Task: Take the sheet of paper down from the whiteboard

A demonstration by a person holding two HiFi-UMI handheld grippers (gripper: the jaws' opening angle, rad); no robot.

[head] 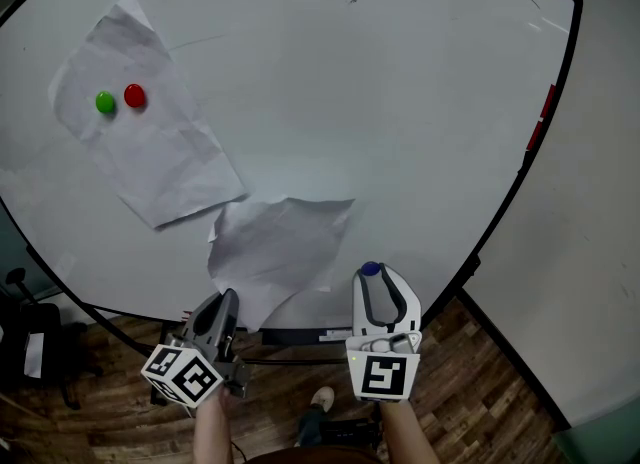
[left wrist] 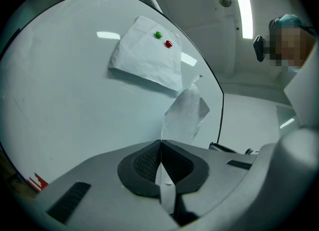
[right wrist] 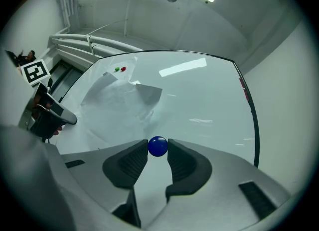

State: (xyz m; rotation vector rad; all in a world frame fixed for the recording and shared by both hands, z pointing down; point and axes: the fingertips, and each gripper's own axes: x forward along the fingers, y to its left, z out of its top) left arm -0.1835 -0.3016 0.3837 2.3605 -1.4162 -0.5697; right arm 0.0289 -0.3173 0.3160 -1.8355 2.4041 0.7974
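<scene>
Left tongs (head: 226,304) are clamped on the bottom corner of the loose paper sheet (head: 282,244). It rises up-right from them along the whiteboard (head: 400,102), unpinned. Right tongs (head: 371,274), just beside it, pinch a blue magnet (head: 371,268). I judge the left hand pulls it clear. Wood floor (head: 480,372) lies below.

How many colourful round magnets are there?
3. A green magnet and a red magnet sit side by side on the upper sheet on the whiteboard; a blue magnet is gripped in the right gripper. More could be hidden.
</scene>
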